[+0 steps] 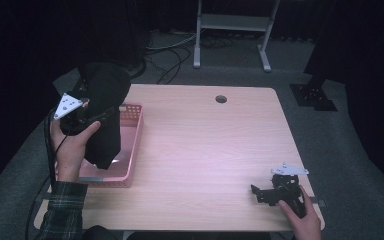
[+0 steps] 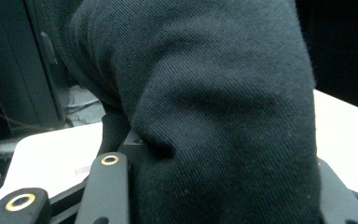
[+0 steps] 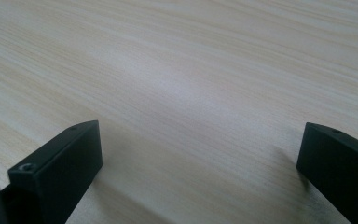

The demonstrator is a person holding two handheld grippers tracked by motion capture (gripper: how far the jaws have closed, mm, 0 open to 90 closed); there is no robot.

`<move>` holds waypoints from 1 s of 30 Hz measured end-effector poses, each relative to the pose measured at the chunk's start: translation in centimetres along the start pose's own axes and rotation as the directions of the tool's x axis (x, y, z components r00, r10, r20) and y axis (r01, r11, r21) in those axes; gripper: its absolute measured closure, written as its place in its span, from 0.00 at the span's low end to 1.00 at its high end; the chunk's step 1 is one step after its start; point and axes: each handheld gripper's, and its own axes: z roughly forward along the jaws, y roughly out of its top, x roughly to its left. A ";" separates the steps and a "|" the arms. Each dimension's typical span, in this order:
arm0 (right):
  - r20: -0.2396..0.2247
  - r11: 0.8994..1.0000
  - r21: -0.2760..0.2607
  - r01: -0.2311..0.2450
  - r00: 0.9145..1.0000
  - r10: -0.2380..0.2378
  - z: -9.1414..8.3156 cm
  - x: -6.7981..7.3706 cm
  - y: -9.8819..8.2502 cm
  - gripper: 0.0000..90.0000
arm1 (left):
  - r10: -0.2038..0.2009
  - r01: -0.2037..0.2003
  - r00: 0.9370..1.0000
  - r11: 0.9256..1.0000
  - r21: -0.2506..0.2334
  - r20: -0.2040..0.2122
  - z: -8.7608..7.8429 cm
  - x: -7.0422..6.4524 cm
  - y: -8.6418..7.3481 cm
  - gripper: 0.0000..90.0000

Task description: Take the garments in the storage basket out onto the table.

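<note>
High view. The desk (image 1: 205, 150) is a pale wood-grain top with a round cable hole (image 1: 221, 99) near its far edge. A pink basket (image 1: 130, 150) stands at the left edge of the desk. The left gripper (image 1: 87, 112), carried in the person's left hand (image 1: 72, 147), is raised above the basket and closed on a black garment (image 1: 105, 110). The cloth bunches over the gripper and hangs down into the basket, so it hides the jaws and part of the basket's near wall. The right gripper (image 1: 267, 194) rests low at the near right corner of the desk, held by the right hand (image 1: 300, 217), well apart from the garment and the basket. Beyond the desk, a white metal frame (image 1: 232, 30) and loose cables (image 1: 172, 55) stand on the grey floor.

Left gripper view. The black garment (image 2: 205, 112) lies directly against the camera, draped between and over the two black jaws, which are clamped narrow on it. The twill weave of the cloth is visible here, a detail too small to see from above. Strips of the desk (image 2: 51, 154) appear at either side of the cloth. Whether the pads meet behind the fabric cannot be told.

Right gripper view. The jaws stand wide apart with nothing between them. They sit just above the bare desk (image 3: 191, 84), whose grain runs across the frame.
</note>
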 end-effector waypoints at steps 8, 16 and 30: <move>0.000 1.000 -0.001 0.001 1.000 -0.001 0.0 0.0 0.0 0.00 | 0.014 -0.014 1.000 1.000 -0.014 0.017 -0.7 -1.1 1.3 0.57; 0.000 1.000 -0.001 0.001 1.000 -0.001 0.0 0.0 0.0 0.00 | 0.008 -0.007 1.000 0.999 -0.039 0.029 -1.3 -1.8 2.3 0.57; 0.000 1.000 -0.001 0.000 1.000 0.000 0.0 0.0 0.0 0.00 | -0.009 0.014 0.997 0.998 -0.059 0.082 -1.5 -3.6 3.5 0.57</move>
